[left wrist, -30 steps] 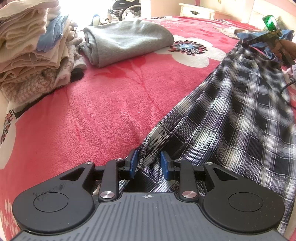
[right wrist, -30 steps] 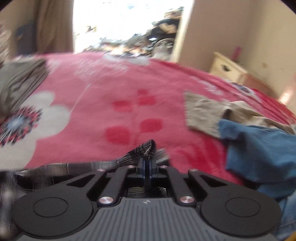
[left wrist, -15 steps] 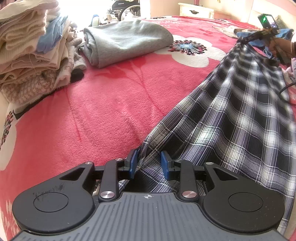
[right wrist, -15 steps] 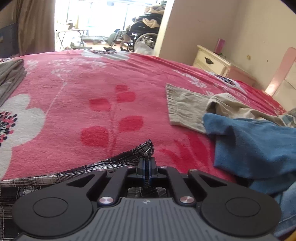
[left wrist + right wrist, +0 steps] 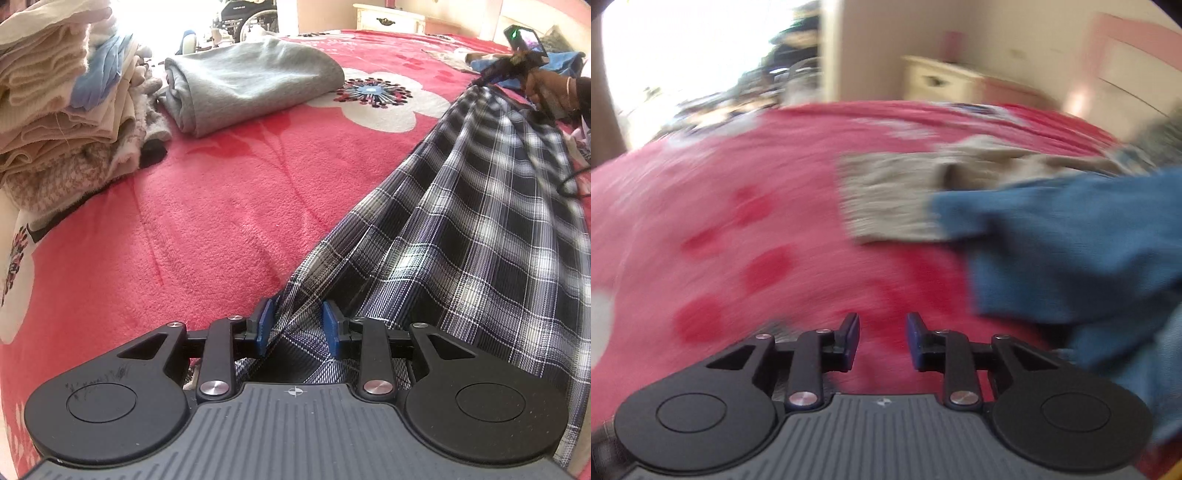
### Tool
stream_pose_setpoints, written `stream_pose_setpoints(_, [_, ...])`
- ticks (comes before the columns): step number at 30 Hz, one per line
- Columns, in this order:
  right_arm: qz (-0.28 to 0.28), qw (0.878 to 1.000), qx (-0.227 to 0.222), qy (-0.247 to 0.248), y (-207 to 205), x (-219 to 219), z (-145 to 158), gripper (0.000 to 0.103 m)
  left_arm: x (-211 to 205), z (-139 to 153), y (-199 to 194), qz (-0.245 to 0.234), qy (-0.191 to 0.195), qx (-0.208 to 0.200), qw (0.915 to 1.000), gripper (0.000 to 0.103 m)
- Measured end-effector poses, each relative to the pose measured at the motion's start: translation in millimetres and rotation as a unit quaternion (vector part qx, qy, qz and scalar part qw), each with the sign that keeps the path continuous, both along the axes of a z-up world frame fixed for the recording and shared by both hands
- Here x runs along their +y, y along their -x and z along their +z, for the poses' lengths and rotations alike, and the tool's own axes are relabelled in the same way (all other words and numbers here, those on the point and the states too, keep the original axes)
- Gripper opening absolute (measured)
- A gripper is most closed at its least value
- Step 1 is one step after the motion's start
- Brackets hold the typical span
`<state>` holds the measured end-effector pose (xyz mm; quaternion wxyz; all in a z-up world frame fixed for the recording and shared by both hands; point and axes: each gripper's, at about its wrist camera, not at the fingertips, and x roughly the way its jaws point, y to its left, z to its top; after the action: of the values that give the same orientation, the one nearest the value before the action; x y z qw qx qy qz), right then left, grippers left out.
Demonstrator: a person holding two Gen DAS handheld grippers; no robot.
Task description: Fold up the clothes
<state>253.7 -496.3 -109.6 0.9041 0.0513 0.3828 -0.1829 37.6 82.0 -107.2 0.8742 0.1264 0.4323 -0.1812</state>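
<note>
From my left wrist camera: the left gripper (image 5: 297, 325) sits low over the red blanket (image 5: 221, 229), and the near end of the plaid cloth (image 5: 461, 229) runs right in between its blue pads (image 5: 264, 326). The pads stand a bit apart with bunched fabric filling the gap, and the cloth pulls taut away from them, so I read it as clamped on the cloth. The cloth stretches in a long band across the bed up to the far right, where a hand (image 5: 550, 92) holds the right gripper (image 5: 517, 62) at the cloth's far tip. A folded grey top (image 5: 251, 81) lies further back on the blanket, and a stack of folded clothes (image 5: 62, 103) is piled at the left.

From my right wrist camera: everything's smeared with motion blur, so take the details loosely. The right gripper (image 5: 882, 334) has its jaws opening, with only red blanket (image 5: 775, 221) showing between the pads, no cloth in there, so it's released. A blue garment (image 5: 1071, 251) lies to the right on the blanket, overlapping a beige garment (image 5: 897, 195) behind it. A pale dresser (image 5: 942, 79) stands against the wall beyond the bed.
</note>
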Motion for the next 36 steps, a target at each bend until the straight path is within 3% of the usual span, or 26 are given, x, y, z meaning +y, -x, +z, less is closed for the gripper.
stream_pose_setpoints(4, [-0.003,0.999,-0.011,-0.042,28,-22,25,0.029,0,0,0,-0.002,-0.002,-0.001,1.0000,0.031])
stream_pose_setpoints(11, [0.116,0.989,0.081,-0.044,77,6,43,0.031,-1,0,1,-0.004,-0.005,-0.007,1.0000,0.031])
stream_pose_setpoints(18, [0.172,0.974,0.149,-0.009,88,22,26,0.041,-1,0,1,-0.006,-0.007,-0.009,0.9999,0.032])
stream_pose_setpoints(22, [0.182,0.967,0.178,0.017,91,26,2,0.041,-2,-1,2,-0.005,-0.007,-0.010,0.9999,0.032])
stream_pose_setpoints(23, [0.185,0.967,0.176,0.021,92,28,2,0.037,-2,-1,2,-0.005,-0.008,-0.010,0.9999,0.032])
stream_pose_setpoints(24, [0.187,0.967,0.173,0.026,93,31,2,0.017,-3,-1,2,-0.005,-0.008,-0.010,0.9999,0.032])
stream_pose_setpoints(25, [0.190,0.966,0.171,0.031,94,33,2,0.009,-2,-1,2,-0.006,-0.009,-0.009,0.9999,0.032])
stream_pose_setpoints(30, [0.184,0.956,0.173,0.149,94,49,9,0.003,-2,0,1,-0.006,-0.013,-0.008,0.9999,0.035])
stream_pose_setpoints(36, [0.164,0.936,0.196,0.241,77,53,-30,0.001,-2,0,1,-0.003,-0.018,-0.009,0.9998,0.038])
